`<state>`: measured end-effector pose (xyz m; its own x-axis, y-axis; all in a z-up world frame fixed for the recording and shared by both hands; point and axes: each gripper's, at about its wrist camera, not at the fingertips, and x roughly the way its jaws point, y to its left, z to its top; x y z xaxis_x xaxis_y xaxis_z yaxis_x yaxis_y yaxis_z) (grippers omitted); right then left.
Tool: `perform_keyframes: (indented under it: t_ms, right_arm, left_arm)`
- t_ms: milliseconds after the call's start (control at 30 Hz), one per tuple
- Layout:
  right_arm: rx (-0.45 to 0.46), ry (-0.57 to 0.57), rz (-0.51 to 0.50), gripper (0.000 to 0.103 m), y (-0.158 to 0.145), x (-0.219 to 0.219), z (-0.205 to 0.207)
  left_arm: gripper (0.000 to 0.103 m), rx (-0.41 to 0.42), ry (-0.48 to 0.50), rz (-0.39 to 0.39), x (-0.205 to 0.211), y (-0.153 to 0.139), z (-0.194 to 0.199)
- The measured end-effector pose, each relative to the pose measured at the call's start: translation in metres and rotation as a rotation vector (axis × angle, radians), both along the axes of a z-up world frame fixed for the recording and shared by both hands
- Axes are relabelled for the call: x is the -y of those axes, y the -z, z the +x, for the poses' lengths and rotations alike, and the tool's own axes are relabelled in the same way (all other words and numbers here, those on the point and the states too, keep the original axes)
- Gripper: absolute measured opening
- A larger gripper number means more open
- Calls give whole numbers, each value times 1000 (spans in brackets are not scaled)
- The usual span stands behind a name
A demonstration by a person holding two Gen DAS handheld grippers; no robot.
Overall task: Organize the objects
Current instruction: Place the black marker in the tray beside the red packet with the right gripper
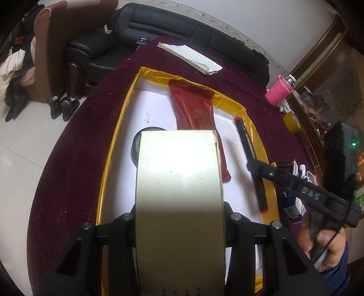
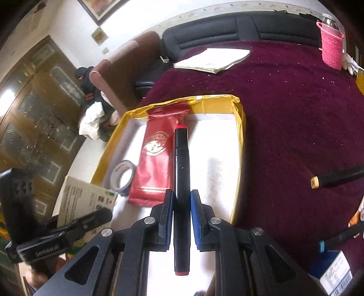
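A home living room: black sofa (image 1: 182, 29), framed picture (image 2: 100, 9).

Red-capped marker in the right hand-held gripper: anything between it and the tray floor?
Nothing visible. The right hand-held gripper is shut on the marker, above the yellow-edged tray. The white strip right of the red packet lies bare. The packet and the tape roll sit to the left.
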<state>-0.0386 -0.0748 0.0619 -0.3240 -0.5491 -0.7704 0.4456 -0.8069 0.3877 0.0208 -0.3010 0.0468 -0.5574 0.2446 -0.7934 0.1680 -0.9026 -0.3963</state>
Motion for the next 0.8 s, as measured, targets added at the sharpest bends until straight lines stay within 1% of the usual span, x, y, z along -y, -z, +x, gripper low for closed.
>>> perform_keyframes:
  t_ms: [33, 133, 167, 267, 333, 500, 600, 667, 800]
  right_arm:
    - [1, 7, 10, 17, 3, 1, -4]
    - [6, 19, 31, 17, 10, 4, -12]
    - [3, 24, 35, 17, 11, 4, -13]
    - [-32, 24, 62, 17, 9, 8, -16]
    - [-28, 24, 65, 17, 10, 9, -18]
    - [-34, 25, 81, 17, 11, 15, -23]
    - [-44, 24, 105, 17, 12, 21, -26]
    - [-52, 18, 128, 17, 12, 25, -27]
    - [-68, 5, 170, 17, 12, 33, -28]
  left_arm:
    - [42, 1, 6, 11, 0, 0, -2]
    - [42, 3, 35, 87, 0, 1, -6]
    - [41, 4, 44, 100, -1, 3, -7]
    - [42, 26, 50, 83, -4, 10, -13]
    - [42, 38, 45, 77, -3, 15, -15]
    - [43, 35, 65, 25, -8, 14, -15]
    - [52, 29, 92, 12, -13, 14, -15]
    - [61, 16, 104, 14, -15, 13, -14]
    - [66, -6, 108, 15, -16, 7, -11]
